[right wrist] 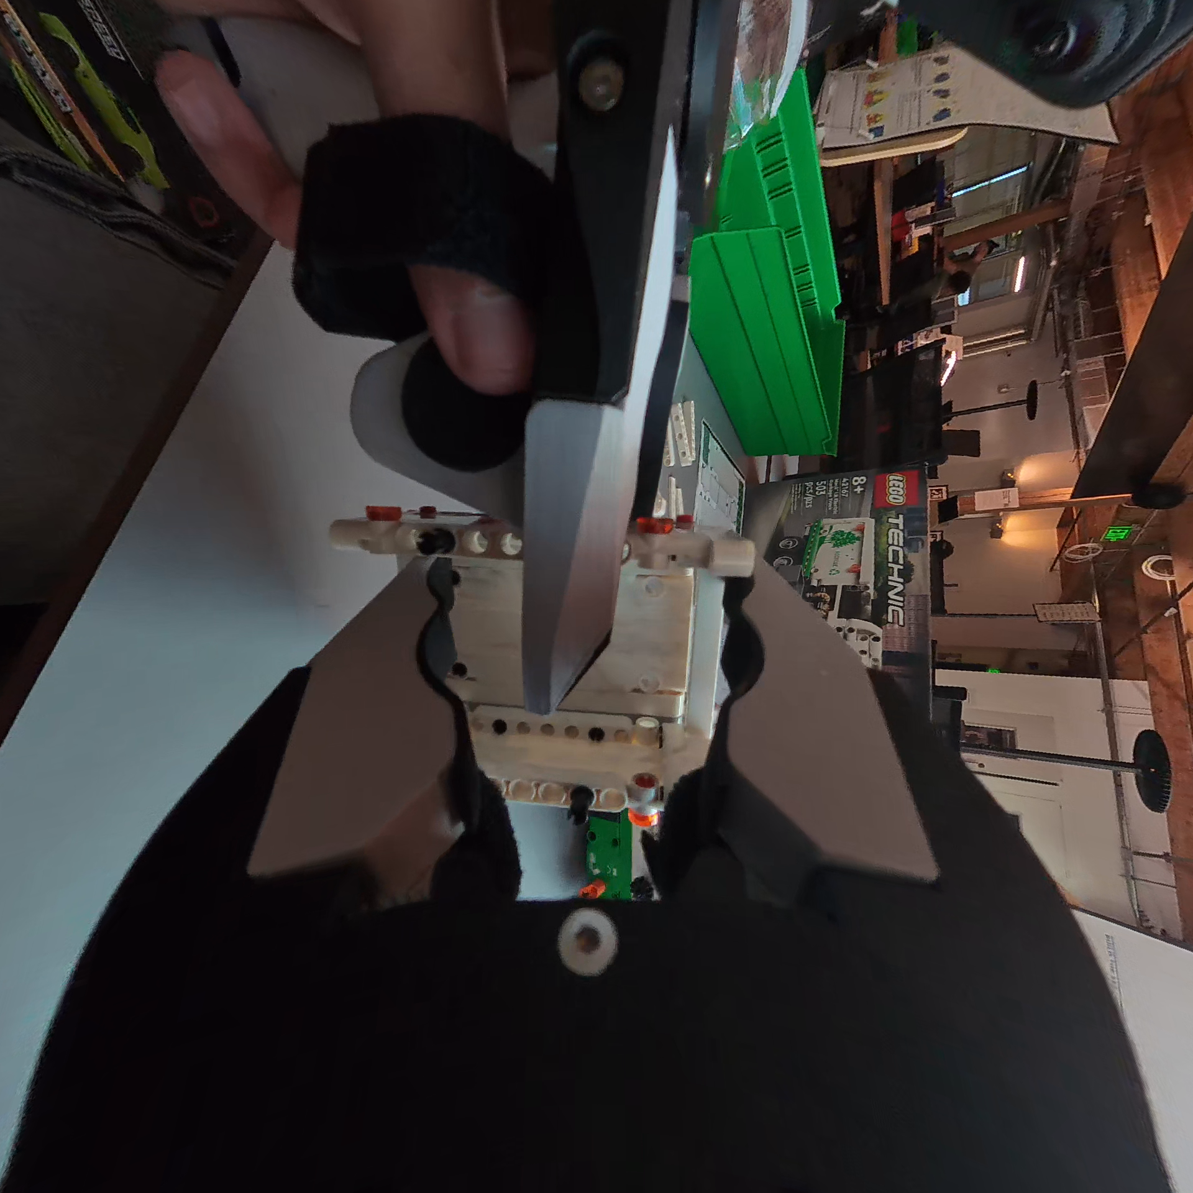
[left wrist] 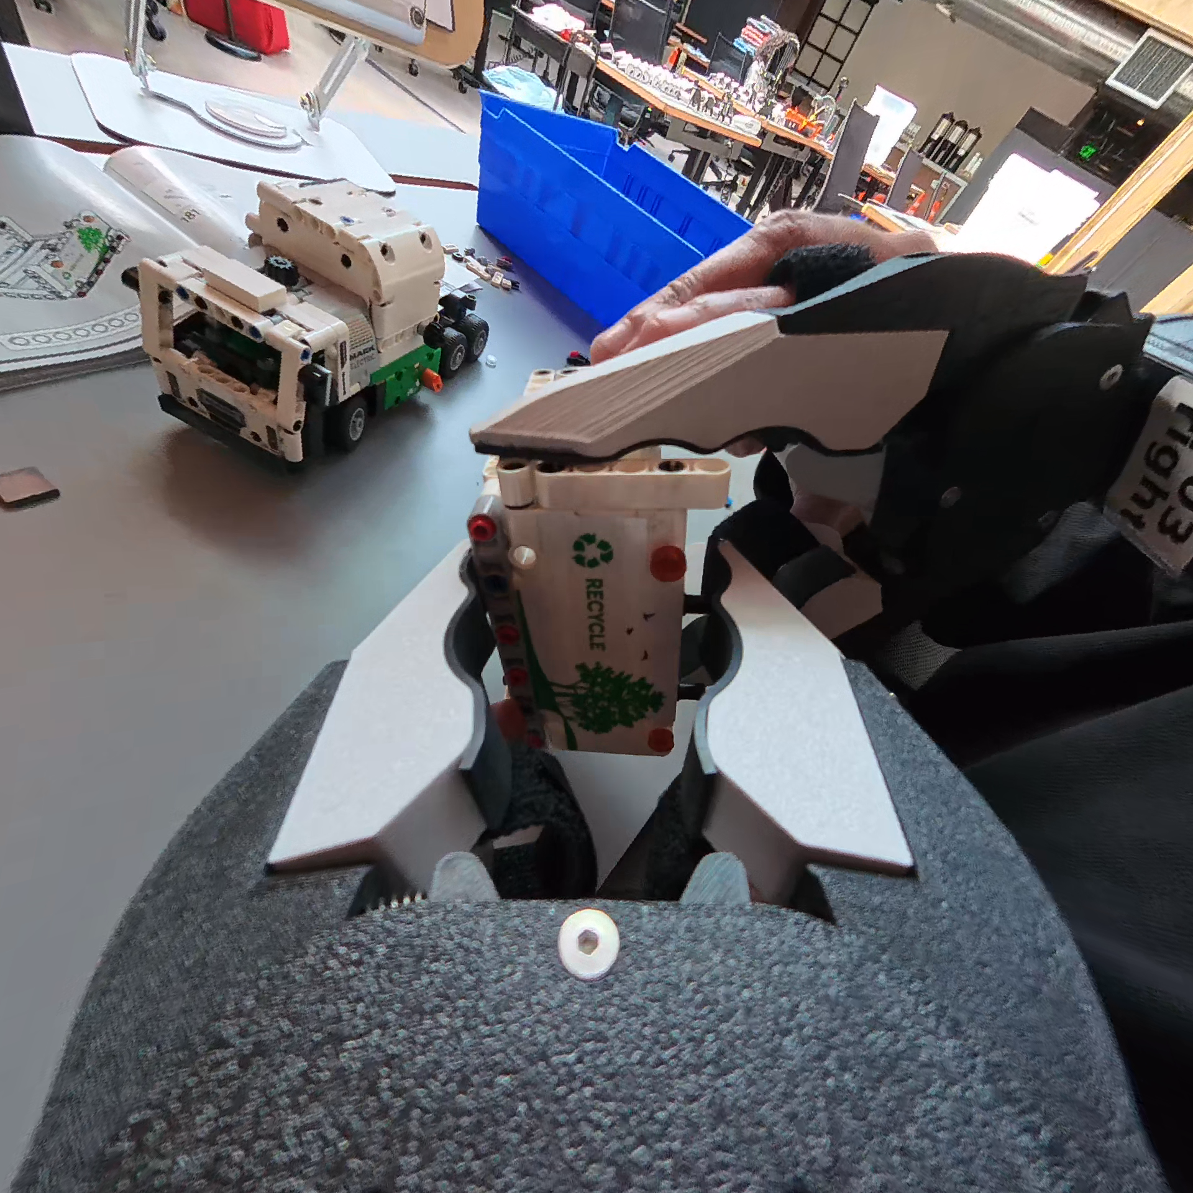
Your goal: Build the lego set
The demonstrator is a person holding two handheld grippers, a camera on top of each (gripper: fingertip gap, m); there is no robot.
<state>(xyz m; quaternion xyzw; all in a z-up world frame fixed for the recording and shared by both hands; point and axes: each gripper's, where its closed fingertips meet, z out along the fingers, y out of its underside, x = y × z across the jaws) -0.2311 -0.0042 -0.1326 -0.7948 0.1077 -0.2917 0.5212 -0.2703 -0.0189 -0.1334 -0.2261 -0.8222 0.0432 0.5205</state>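
Note:
A white Lego container section [left wrist: 607, 620] with a green tree sticker and red pins is held upright above the grey table [left wrist: 193, 581]. My left gripper [left wrist: 594, 581] is shut on its two sides. My right gripper [right wrist: 587, 574] is shut on the same section [right wrist: 652, 645] from the other end; its upper finger [left wrist: 645, 400] lies across the section's top beam. One left finger [right wrist: 568, 549] crosses the section's face in the right wrist view. The partly built white truck [left wrist: 303, 323] stands on the table to the far left.
A blue bin [left wrist: 581, 213] stands behind the truck, with small loose pieces [left wrist: 484, 265] next to it. An open instruction booklet [left wrist: 58, 271] lies at the far left. A green bin [right wrist: 768, 310] and the set's box [right wrist: 852, 561] stand beyond the section.

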